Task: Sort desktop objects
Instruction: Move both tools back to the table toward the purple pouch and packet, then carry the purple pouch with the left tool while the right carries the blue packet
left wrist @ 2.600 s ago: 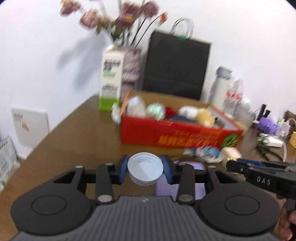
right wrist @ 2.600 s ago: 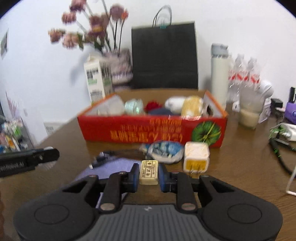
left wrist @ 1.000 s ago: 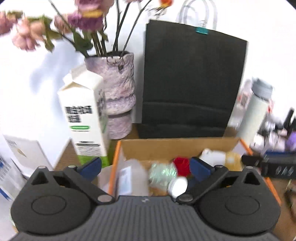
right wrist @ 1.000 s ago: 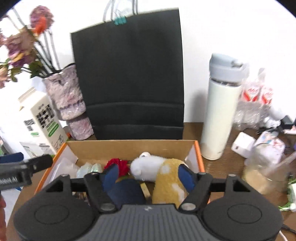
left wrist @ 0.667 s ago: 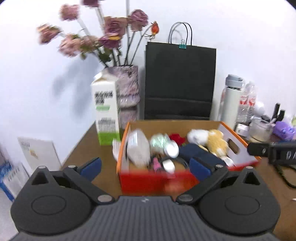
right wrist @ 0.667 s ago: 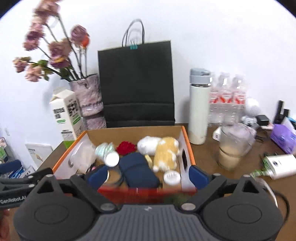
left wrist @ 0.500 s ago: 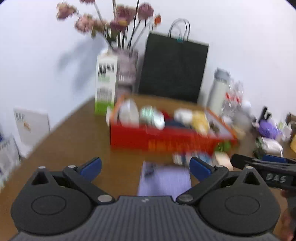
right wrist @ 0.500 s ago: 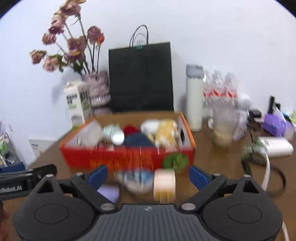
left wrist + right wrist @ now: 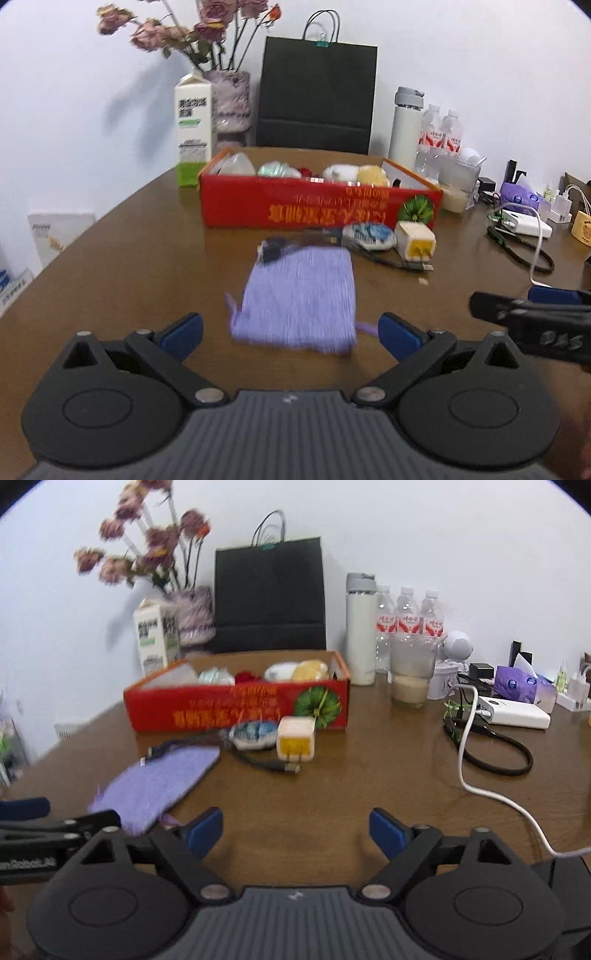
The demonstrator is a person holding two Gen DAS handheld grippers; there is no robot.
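A red cardboard box [image 9: 317, 206] [image 9: 236, 709] holding several items stands mid-table. In front of it lie a purple cloth [image 9: 299, 295] [image 9: 159, 782], a blue-and-white packet [image 9: 369, 234] [image 9: 253, 733], a white charger cube [image 9: 415, 240] [image 9: 296, 738] and a black cable [image 9: 391, 260] [image 9: 258, 762]. My left gripper [image 9: 290, 330] is open and empty, low over the cloth's near edge. My right gripper [image 9: 295, 829] is open over bare table right of the cloth, and its jaws are closing with nothing between them.
Behind the box stand a milk carton [image 9: 194, 129], a flower vase [image 9: 231, 99], a black paper bag [image 9: 316, 96], a white flask [image 9: 361, 627] and water bottles [image 9: 406, 620]. A power bank [image 9: 513, 710] with a white cord [image 9: 465, 746] lies right.
Both grippers held items 2.6 s ago and are now empty. Over the last second they drew back from above the box and came down toward the table in front of it.
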